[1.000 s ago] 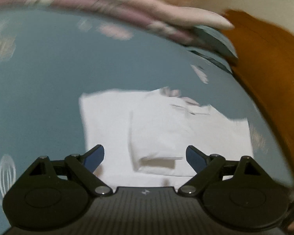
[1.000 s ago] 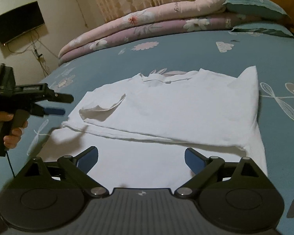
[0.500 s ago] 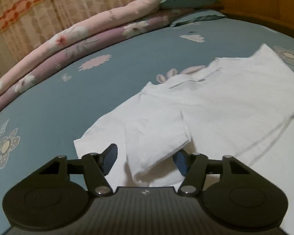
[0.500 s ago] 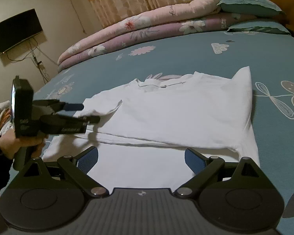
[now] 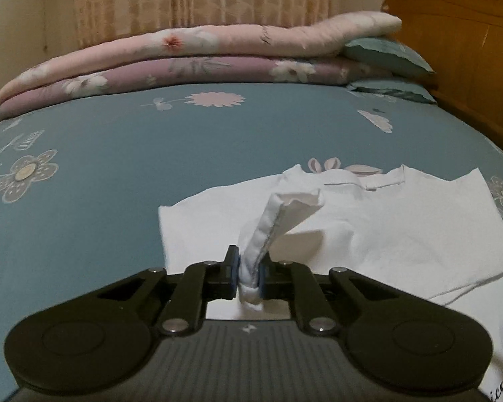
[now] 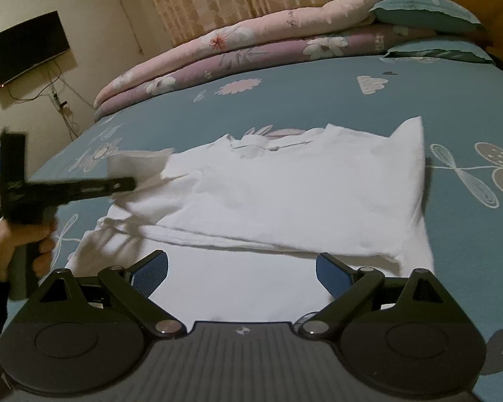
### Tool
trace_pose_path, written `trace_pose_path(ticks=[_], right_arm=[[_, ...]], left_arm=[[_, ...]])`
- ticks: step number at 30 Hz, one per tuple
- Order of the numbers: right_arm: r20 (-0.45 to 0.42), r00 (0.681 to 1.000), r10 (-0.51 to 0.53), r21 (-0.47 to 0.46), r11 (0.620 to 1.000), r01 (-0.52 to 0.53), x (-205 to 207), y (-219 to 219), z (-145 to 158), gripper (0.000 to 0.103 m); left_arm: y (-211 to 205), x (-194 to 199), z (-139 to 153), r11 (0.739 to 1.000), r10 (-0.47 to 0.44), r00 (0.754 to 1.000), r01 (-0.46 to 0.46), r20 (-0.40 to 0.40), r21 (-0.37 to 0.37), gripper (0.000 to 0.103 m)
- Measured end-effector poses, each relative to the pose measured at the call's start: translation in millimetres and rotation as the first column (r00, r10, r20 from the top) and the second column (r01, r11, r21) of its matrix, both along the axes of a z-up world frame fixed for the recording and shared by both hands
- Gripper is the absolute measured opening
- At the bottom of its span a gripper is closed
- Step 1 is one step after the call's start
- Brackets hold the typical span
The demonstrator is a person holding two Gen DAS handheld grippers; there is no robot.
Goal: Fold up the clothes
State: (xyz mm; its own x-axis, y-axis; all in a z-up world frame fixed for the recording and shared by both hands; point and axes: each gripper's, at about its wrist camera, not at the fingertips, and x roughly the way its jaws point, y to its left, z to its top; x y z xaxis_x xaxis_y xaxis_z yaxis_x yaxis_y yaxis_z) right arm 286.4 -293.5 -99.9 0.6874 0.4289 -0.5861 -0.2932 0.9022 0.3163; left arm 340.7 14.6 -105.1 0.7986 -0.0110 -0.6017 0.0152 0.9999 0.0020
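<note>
Item: white T-shirt [image 6: 285,194], lying on the blue floral bed sheet [image 5: 117,154], hem doubled up over the body, collar at 12 o'clock.
Change: a second ago the left claw [image 5: 249,276] stood wide over the flat sleeve [image 5: 285,211]; its jaws are now closing on the bunched sleeve hem, which rises off the shirt. Judged: sleeve fold is starting.
Right claw [image 6: 241,271]: wide, empty, at 6 o'clock of the shirt.
Surroundings: rolled quilts [image 5: 198,57] at 12 o'clock, headboard [image 5: 469,50] at 2.

Only "ice" reads on the white shirt [image 5: 402,234], bottom right
</note>
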Motion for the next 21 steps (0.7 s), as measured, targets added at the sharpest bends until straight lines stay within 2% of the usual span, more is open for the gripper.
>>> trace_pose_path(ticks=[6,11,13,16,17,21], right_arm=[[0.009,0.997,-0.071,0.03,0.997,0.071,4,-26,5,0.097],[0.039,0.986,-0.161,0.001,0.987,0.161,3,-61,13,0.097],[0.089,0.972,-0.219,-0.057,0.973,0.224,0,-76,17,0.097],[0.155,0.955,-0.253,-0.268,0.92,0.288,0,-77,12,0.097],[0.155,0.957,-0.246,-0.332,0.899,0.285,2,-75,8,0.097],[0.116,0.986,-0.122,-0.436,0.885,0.161,9,-54,-8,0.097]], left_arm=[[7,-16,-3,0.998,0.028,0.999,-0.028,-0.016,-0.051,0.009],[9,-16,-17,0.996,0.037,0.996,-0.043,-0.078,-0.075,0.009],[11,-16,-15,0.993,0.04,0.996,-0.048,-0.077,-0.106,0.009],[16,-16,-9,0.988,0.043,0.997,-0.053,-0.067,-0.145,0.009],[17,-16,-7,0.987,0.043,0.997,-0.052,-0.064,-0.154,0.009],[22,-16,-1,0.982,0.037,0.998,-0.047,-0.057,-0.183,0.009]])
